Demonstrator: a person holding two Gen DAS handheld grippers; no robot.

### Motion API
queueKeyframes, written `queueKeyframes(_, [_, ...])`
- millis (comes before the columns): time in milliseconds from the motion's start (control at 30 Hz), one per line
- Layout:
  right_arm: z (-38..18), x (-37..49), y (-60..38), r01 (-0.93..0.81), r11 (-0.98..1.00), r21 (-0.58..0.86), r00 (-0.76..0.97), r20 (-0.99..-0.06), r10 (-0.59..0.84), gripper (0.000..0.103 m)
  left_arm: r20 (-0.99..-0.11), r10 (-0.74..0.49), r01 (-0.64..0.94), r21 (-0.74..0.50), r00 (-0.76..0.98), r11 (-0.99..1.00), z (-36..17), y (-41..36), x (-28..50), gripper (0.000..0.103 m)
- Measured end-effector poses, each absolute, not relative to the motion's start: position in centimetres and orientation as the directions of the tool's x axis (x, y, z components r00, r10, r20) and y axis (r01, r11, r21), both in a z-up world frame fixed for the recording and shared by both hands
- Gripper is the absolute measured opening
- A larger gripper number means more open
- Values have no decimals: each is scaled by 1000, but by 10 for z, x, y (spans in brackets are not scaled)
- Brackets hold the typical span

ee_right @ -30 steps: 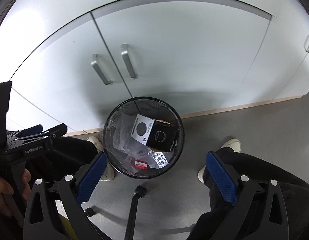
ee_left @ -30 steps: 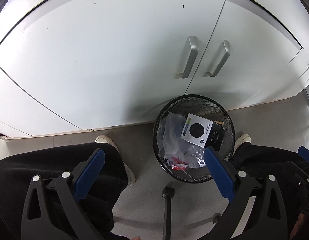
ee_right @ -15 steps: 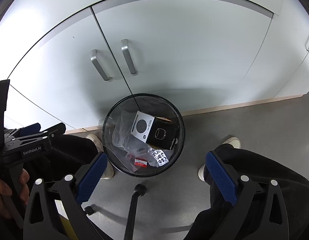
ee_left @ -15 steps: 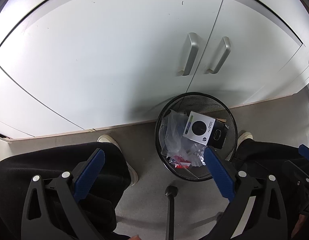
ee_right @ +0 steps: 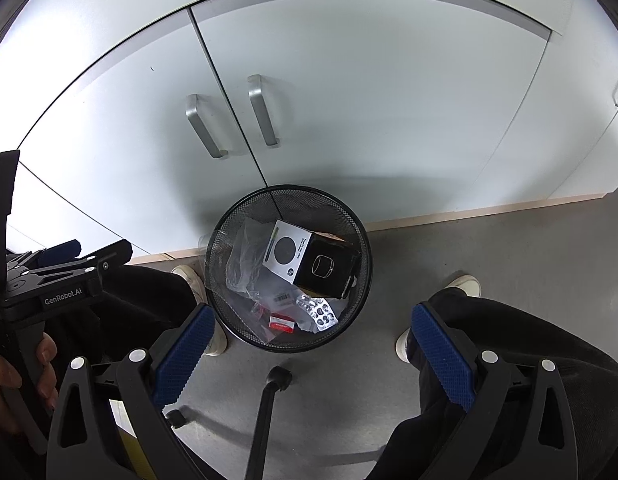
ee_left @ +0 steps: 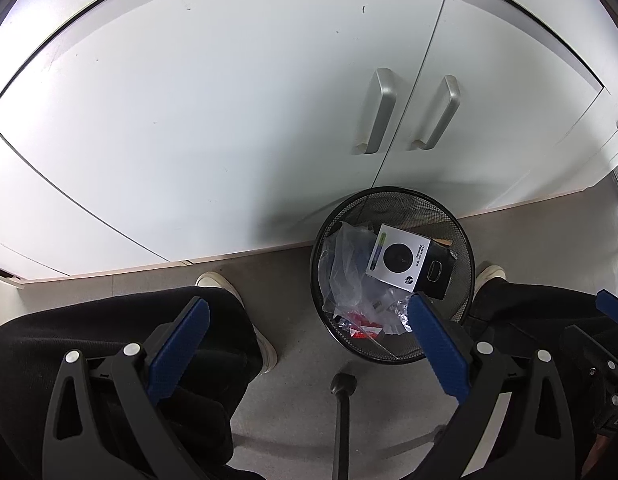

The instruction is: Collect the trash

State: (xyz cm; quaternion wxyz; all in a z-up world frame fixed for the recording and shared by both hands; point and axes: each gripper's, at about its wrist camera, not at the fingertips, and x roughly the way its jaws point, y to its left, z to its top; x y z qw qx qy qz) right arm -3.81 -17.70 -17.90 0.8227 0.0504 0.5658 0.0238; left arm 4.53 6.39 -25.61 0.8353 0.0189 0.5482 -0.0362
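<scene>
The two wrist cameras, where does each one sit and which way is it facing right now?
Left wrist: on the left gripper, aimed down at the mesh bin before white cabinet doors; open blue fingers and the person's black-trousered legs show.
Right wrist: on the right gripper, aimed down at that bin from further right; open fingers, both legs, and the hand holding the left gripper show.
Shared: bin, black-and-white box, cabinet handles, chair leg.

This looks like an office. White cabinet doors (ee_right: 349, 100) with brushed metal bar handles (ee_right: 263, 110) run along a grey floor (ee_right: 489, 248), a black wire-mesh wastebasket (ee_right: 233, 236) stands against them, and a swivel chair's castor leg (ee_right: 269, 396) sticks out below the seated person's knees.
</scene>
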Motion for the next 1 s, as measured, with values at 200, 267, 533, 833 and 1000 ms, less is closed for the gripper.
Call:
queueKeyframes(200, [-179,-39,-175,24,994,110,360,-928,94,99,-912,-60,91,-25,405,996,-254,62,45,99])
queueKeyframes(267, [-178,-39,-174,24,994,110,361,-928,94,99,-903,-88,93,-53,420,994,-250,64,44,99])
queueKeyframes(533, [-178,-39,-174,23,994,109,362,-928,93,99,-902,40,48,68,431,997,-250,60,43,99])
queueKeyframes(833, [-178,-40,-173,26,994,108,361,-928,91,99,-904,-3,75,33,428,997,-251,61,42,99])
queueKeyframes(1000, [-178,-40,-172,26,994,107,361,-928,90,99,-905,-27,65,1,424,998,-249,63,42,99])
